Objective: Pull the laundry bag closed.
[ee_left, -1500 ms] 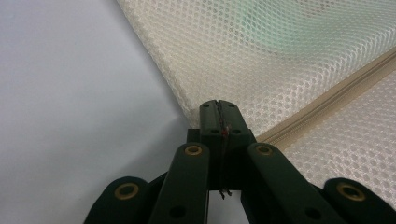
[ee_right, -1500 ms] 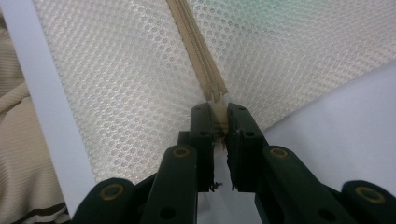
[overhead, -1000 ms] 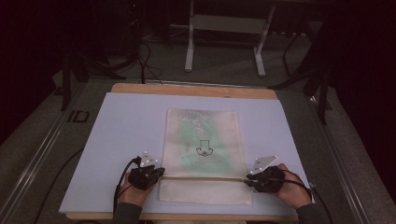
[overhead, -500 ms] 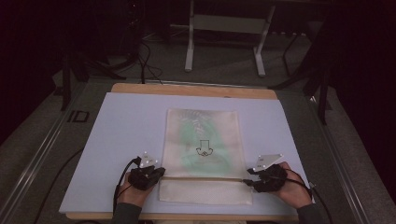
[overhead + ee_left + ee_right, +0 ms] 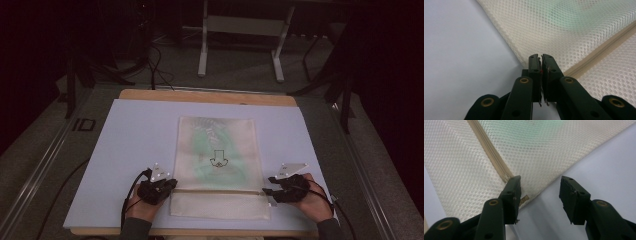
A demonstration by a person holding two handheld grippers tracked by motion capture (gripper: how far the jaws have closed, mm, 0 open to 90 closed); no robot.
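Note:
A cream mesh zip bag with green contents and a black arrow print lies flat on the white board. Its zipper runs across near the front end. My left gripper rests at the bag's left edge by the zipper end. In the left gripper view its jaws have just been opening to a narrow slit, with nothing seen between them. My right gripper sits at the bag's right edge. Its jaws have just been opening and stand wide apart, the zipper pull beside one finger, the pads off it.
The board lies on a wooden table whose far edge shows beyond it. A white metal frame and cables stand on the dark floor behind. Bare board stretches on both sides of the bag and beyond its far end.
The right gripper's jaws have spread wide and let go of the bag's right edge. The left gripper stays put at the left edge.

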